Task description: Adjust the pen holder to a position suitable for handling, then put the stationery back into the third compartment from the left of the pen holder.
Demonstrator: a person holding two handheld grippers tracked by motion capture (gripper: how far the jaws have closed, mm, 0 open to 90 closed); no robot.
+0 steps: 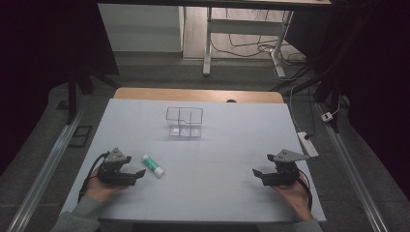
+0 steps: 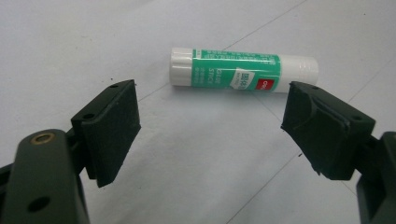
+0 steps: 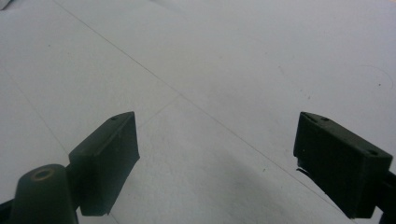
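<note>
Big white table (image 1: 232, 145) takes up most of the scene, with a wooden edge showing at the far side. A clear plastic organizer (image 1: 184, 122) with compartments sits toward the far middle of it. Left gripper (image 1: 137, 175) rests near the front left, jaws spread wide with nothing between them. Right gripper (image 1: 257, 174) is well apart at the front right, jaws also released over bare table. A green and white glue stick (image 2: 243, 70) lies flat just beyond the left jaws.

Glue stick (image 1: 153, 166) on table (image 1: 217, 140), before divided box (image 1: 184, 122).
</note>
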